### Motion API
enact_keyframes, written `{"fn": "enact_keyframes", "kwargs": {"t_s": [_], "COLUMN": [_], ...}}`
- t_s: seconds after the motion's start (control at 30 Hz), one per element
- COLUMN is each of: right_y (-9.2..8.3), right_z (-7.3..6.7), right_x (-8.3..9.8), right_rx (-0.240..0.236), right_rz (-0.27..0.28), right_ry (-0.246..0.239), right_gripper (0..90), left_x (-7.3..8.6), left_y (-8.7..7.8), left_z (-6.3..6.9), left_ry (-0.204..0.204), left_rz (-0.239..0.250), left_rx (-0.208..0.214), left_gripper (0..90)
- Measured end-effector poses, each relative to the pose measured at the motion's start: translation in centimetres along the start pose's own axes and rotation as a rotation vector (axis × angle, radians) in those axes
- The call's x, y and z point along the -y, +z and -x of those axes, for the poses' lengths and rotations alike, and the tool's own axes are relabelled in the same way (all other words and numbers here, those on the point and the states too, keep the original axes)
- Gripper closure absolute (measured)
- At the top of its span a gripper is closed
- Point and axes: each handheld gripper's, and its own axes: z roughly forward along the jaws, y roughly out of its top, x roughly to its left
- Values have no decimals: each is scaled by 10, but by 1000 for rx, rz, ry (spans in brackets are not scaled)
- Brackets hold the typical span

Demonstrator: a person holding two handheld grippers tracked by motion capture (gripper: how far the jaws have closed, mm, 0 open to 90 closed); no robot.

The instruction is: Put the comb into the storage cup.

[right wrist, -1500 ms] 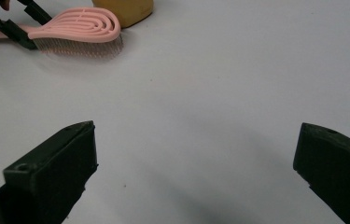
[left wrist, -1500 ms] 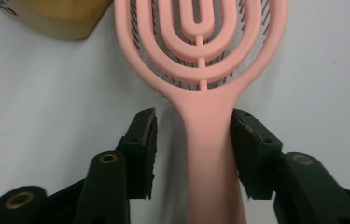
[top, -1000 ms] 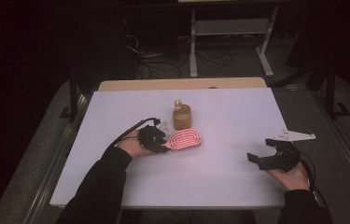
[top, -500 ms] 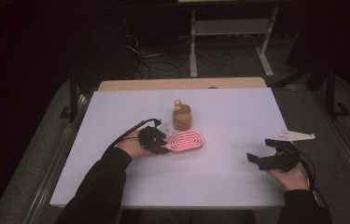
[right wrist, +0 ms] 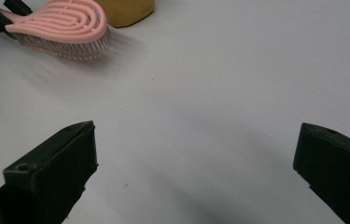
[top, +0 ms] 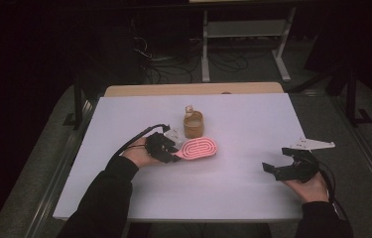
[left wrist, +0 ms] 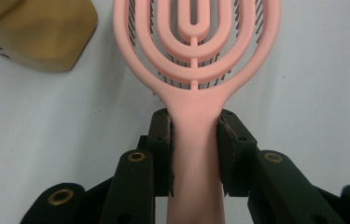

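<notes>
A pink vented hairbrush (top: 199,148) lies bristles down near the middle of the white table (top: 253,124). My left gripper (top: 173,152) is shut on its handle; in the left gripper view both pads (left wrist: 161,140) press the handle's sides just below the brush head (left wrist: 196,42). A tan cup-like container (top: 193,124) stands just beyond the brush, and its corner shows in the left gripper view (left wrist: 32,32). My right gripper (top: 279,161) rests at the table's right front, open, with bare table between its jaws. From the right gripper view the hairbrush (right wrist: 60,25) lies far off at upper left.
A small white piece (top: 172,134) lies left of the container. A grey three-cornered plate (top: 315,144) sits on top of the right gripper. A wooden strip (top: 193,89) runs along the table's far edge, with a metal rack (top: 245,29) and cables on the floor behind.
</notes>
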Motion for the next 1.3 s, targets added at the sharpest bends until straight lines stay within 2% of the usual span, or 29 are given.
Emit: {"fn": "enact_keyframes", "kwargs": {"t_s": [0.27,0.5,0.77,1.07,1.2,1.3], "right_y": [1,0,-2,-4,-7,-11], "right_z": [0,1,1,2,-3,-8], "right_x": [0,0,0,-2,-10,-18], "right_rx": [-5,-6,-3,24,-5,-17], "right_rz": [-1,6,16,28,29,30], "right_ry": [-1,8,11,31,48,29], "right_gripper": [0,0,0,0,0,0], "left_x": [-9,-21,-28,-40,-47,-51], "left_y": [-23,-40,-61,-89,-99,-104], "left_z": [6,6,9,11,12,15], "left_ry": [18,30,32,52,69,79], "left_rz": [24,47,69,101,125,130], "left_rx": [-36,-64,-82,-117,-136,-145], "left_gripper": [699,699,699,699,699,699]}}
